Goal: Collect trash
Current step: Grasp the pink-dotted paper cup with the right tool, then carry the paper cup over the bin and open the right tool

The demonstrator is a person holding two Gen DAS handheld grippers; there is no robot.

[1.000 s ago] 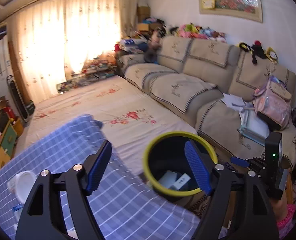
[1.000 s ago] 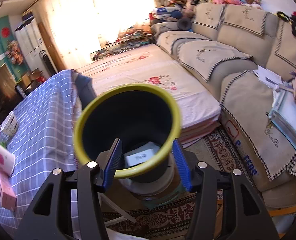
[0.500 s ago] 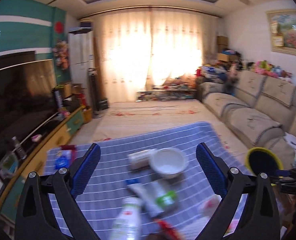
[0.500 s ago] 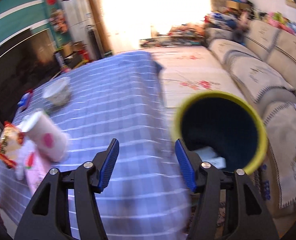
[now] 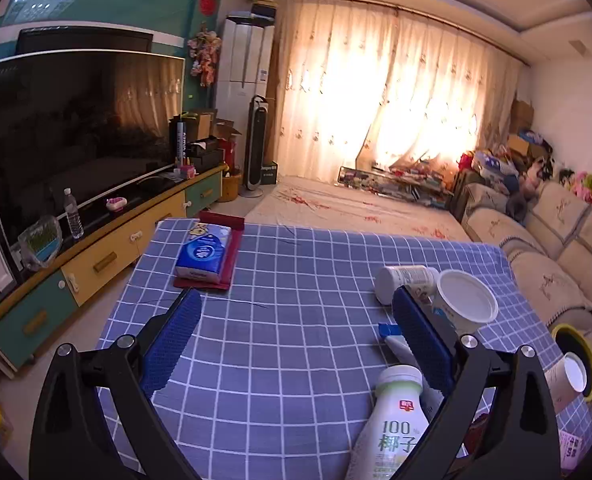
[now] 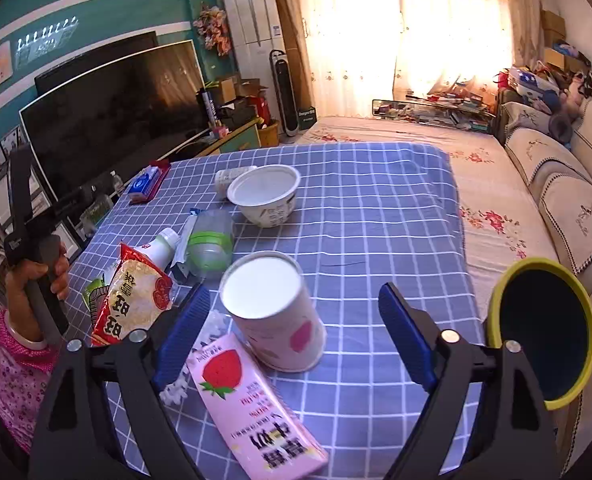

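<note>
The table's blue checked cloth (image 6: 375, 216) carries the trash. My right gripper (image 6: 294, 332) hangs over its near edge, jaws opening. A white paper cup with pink spots (image 6: 272, 312) stands between its fingers, clear of both pads. A pink strawberry milk carton (image 6: 252, 400) lies just below the cup. The yellow-rimmed dark bin (image 6: 543, 332) stands off the table's right side. My left gripper (image 5: 296, 336) is open over bare cloth with nothing in it. A white coconut-drink bottle (image 5: 391, 420) lies by its right finger. Beyond that are a white bowl (image 5: 465, 300) and a toppled white bottle (image 5: 403, 280).
A red snack bag (image 6: 132, 296), a green-lidded clear tub (image 6: 210, 240) and a blue tissue pack (image 5: 204, 252) on a red tray also lie on the cloth. A large TV (image 5: 76, 128) on a low cabinet runs along the left. A beige sofa (image 6: 575, 208) lines the right.
Both views have swung away from the bin to the table and its litter. Both pairs of jaws stand wider than a second ago. The bin now sits at the right edge.
</note>
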